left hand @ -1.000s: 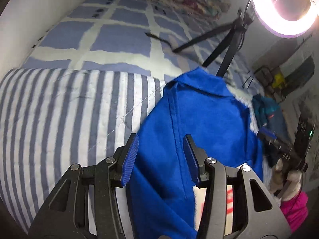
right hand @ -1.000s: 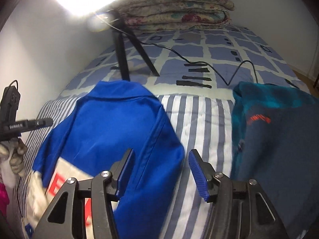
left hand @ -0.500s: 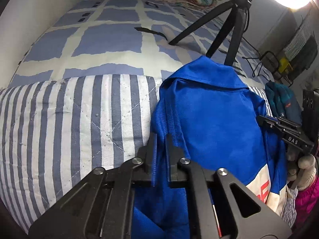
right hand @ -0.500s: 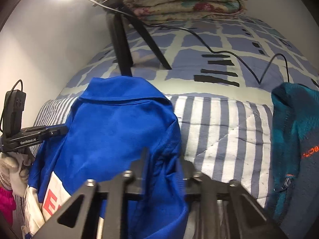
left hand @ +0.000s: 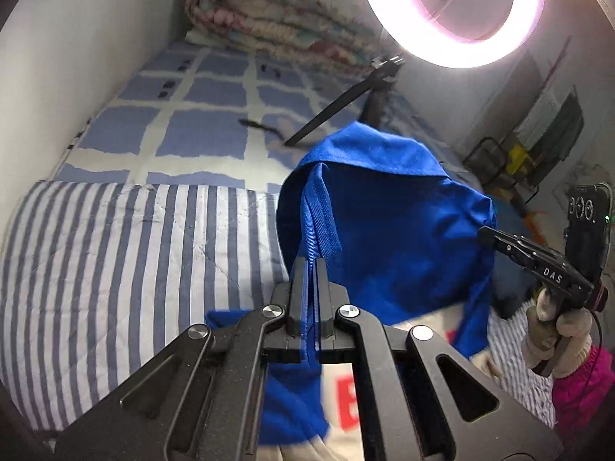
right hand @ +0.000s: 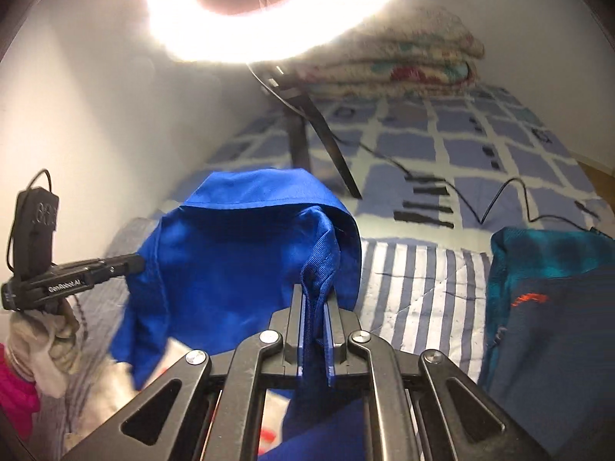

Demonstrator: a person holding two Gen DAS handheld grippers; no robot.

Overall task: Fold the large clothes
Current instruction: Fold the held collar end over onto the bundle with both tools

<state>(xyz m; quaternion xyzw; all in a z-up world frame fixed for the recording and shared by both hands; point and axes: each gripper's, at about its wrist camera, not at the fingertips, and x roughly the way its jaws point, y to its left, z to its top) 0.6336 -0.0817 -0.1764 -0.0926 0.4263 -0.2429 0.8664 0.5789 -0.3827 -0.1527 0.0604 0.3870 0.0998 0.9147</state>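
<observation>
A large blue jacket [left hand: 388, 223] with a white lower panel and red lettering hangs lifted above the striped quilt [left hand: 127, 265]. My left gripper [left hand: 310, 269] is shut on its left edge seam. My right gripper [right hand: 316, 299] is shut on the opposite edge of the same jacket [right hand: 234, 253]. The jacket's upper part folds over between the two grippers. The right gripper also shows in the left wrist view [left hand: 538, 265], and the left gripper shows in the right wrist view [right hand: 77, 276].
A ring light [left hand: 453, 11] on a black tripod [right hand: 307, 130] stands on the checked bedsheet [left hand: 200, 130] behind the jacket. Its cable [right hand: 480, 199] trails across the bed. A teal and navy garment [right hand: 549, 299] lies at right. Folded blankets [right hand: 396, 65] sit by the wall.
Both grippers went from open to shut on the jacket's edges. They have since lifted the jacket off the quilt, so its top now folds over in the air.
</observation>
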